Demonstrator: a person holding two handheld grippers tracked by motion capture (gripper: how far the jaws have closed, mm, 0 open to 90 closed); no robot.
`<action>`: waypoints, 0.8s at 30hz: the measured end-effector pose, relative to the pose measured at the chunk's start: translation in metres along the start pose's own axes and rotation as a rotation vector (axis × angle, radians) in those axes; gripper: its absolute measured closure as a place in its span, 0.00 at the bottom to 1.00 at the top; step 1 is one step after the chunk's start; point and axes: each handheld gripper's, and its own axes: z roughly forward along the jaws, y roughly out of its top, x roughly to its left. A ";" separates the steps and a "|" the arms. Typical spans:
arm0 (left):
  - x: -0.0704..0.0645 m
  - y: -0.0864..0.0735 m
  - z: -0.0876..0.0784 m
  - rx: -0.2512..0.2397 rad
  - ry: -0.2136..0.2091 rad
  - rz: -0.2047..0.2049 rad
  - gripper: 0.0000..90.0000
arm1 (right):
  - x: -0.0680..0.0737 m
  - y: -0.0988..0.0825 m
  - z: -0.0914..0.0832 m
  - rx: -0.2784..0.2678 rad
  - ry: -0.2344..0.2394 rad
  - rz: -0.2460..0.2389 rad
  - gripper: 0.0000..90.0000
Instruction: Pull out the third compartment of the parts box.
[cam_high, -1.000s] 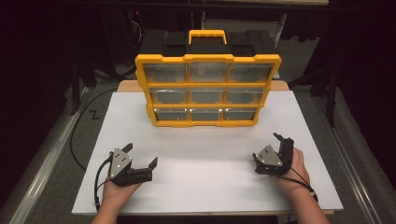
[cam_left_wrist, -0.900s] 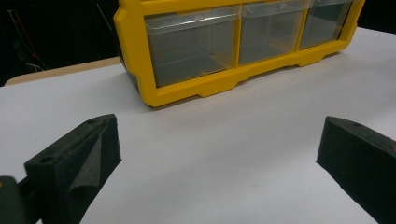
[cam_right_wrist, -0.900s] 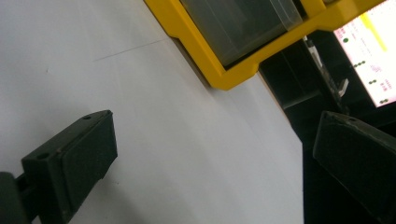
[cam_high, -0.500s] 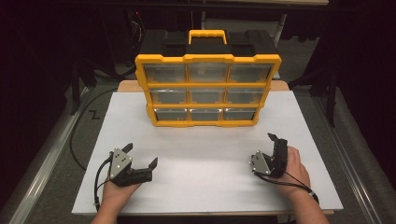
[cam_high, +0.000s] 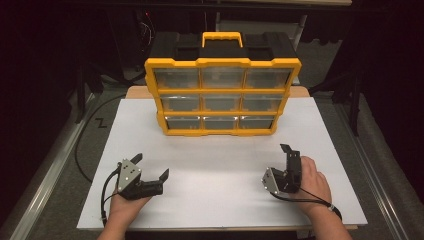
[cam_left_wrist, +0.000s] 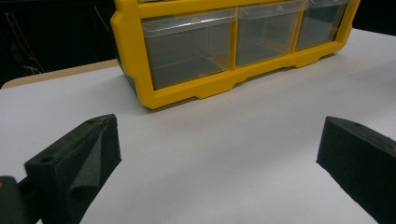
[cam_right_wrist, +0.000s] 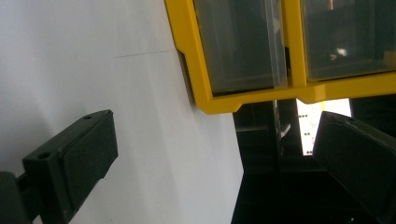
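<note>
**Both grippers empty and open in front of the drawer organizer**

The left gripper (cam_high: 150, 167) rests low on the white table sheet (cam_high: 215, 160) at the near left, held by the person's left hand (cam_high: 125, 207). Its jaws stand wide apart with nothing between them; in the left gripper view only bare white sheet lies between the two black jaws, and both are cut off by the bottom edge of the frame.

The right gripper (cam_high: 289, 149) sits at the near right in the person's right hand (cam_high: 310, 182), rolled onto its side so that one jaw rises above the other. From the high view only the upper jaw tip is plain; the lower one is hard to make out against the gripper body. The right gripper view shows its jaws spread wide and holding nothing, with the scene turned sideways.

The yellow drawer organizer (cam_high: 222, 97) stands upright at the far middle of the sheet, well apart from both grippers, with three rows of three clear drawers and a black top with a yellow handle (cam_high: 221, 37). What the drawers contain cannot be told through the glare on their fronts. In the left gripper view its upper rows are cut off; in the right gripper view only a lower corner appears.
</note>
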 end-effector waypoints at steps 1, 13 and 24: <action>0.000 0.000 0.000 0.000 0.000 0.000 0.01 | 0.000 0.000 0.000 0.000 -0.001 -0.009 0.01; -0.001 0.000 0.000 0.004 0.001 0.010 0.01 | 0.002 0.008 -0.004 0.011 -0.011 -0.126 0.01; -0.001 0.000 0.001 0.004 0.001 0.017 0.01 | 0.007 0.020 0.000 0.003 -0.028 -0.179 0.03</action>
